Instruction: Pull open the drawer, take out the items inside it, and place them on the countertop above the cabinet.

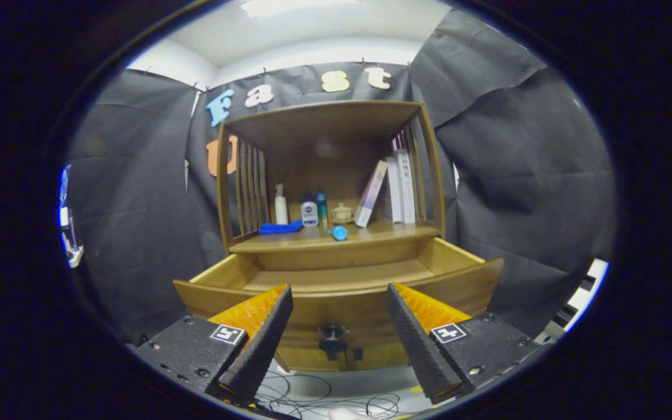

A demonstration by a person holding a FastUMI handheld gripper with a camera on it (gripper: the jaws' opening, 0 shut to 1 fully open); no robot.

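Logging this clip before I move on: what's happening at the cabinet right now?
A person's handheld gripper is open and holds nothing, its fingers spread in front of the pulled-out drawer, with the drawer's knob between them. What shows of the drawer floor looks bare. On the countertop above sit a blue cloth, a white spray bottle, two smaller bottles, a small lidded pot, a blue object near the front edge, and leaning books.

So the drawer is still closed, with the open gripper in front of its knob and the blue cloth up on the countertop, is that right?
Not quite: the gripper view shows the drawer pulled open. The rest holds: the open gripper sits in front of the knob, and the blue cloth lies on the countertop.
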